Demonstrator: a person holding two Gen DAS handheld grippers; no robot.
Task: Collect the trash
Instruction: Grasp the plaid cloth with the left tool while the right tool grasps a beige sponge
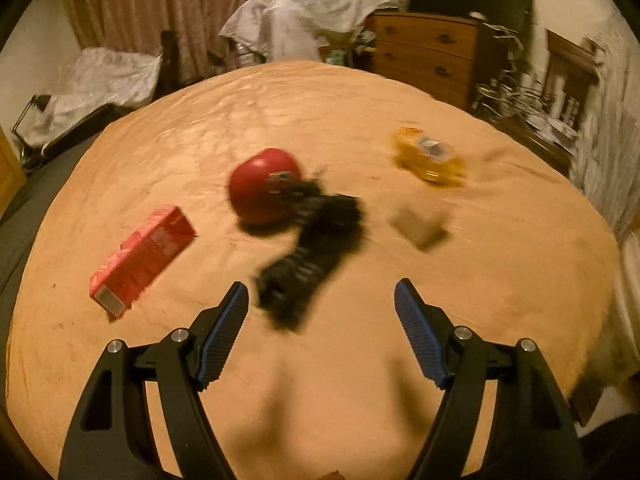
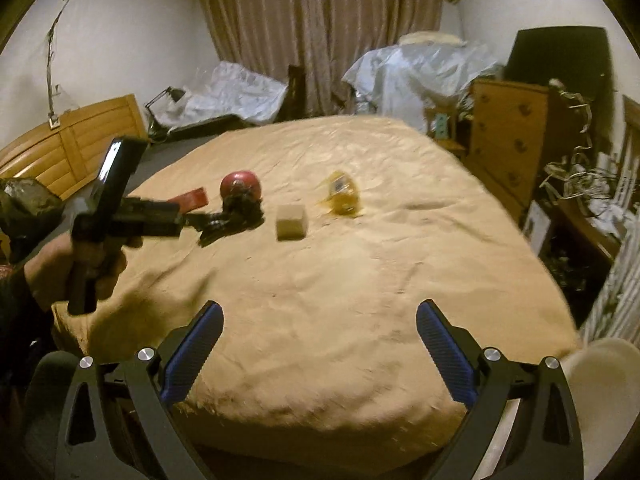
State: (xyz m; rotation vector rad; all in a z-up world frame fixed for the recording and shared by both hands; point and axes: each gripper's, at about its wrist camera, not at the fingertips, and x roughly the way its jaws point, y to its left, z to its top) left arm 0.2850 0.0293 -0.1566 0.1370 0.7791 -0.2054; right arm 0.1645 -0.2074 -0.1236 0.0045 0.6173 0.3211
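Several items lie on the orange bedspread (image 1: 320, 120): a red carton (image 1: 142, 258), a red round object (image 1: 262, 186), a black crumpled piece (image 1: 310, 256), a small tan box (image 1: 420, 224) and a yellow wrapper (image 1: 430, 158). My left gripper (image 1: 320, 320) is open and empty, just short of the black piece. My right gripper (image 2: 320, 344) is open and empty over the bed's near edge. The right wrist view shows the left gripper (image 2: 216, 222) held out near the black piece (image 2: 236, 216), with the red round object (image 2: 240, 184), tan box (image 2: 291, 222) and yellow wrapper (image 2: 340, 194).
A wooden dresser (image 1: 424, 54) and cluttered shelves (image 1: 532, 104) stand to the right of the bed. Covered furniture (image 2: 416, 76) and curtains (image 2: 320, 28) are behind it. A wooden headboard (image 2: 68, 148) is at left. A white rounded object (image 2: 600, 368) sits at the bed's near right corner.
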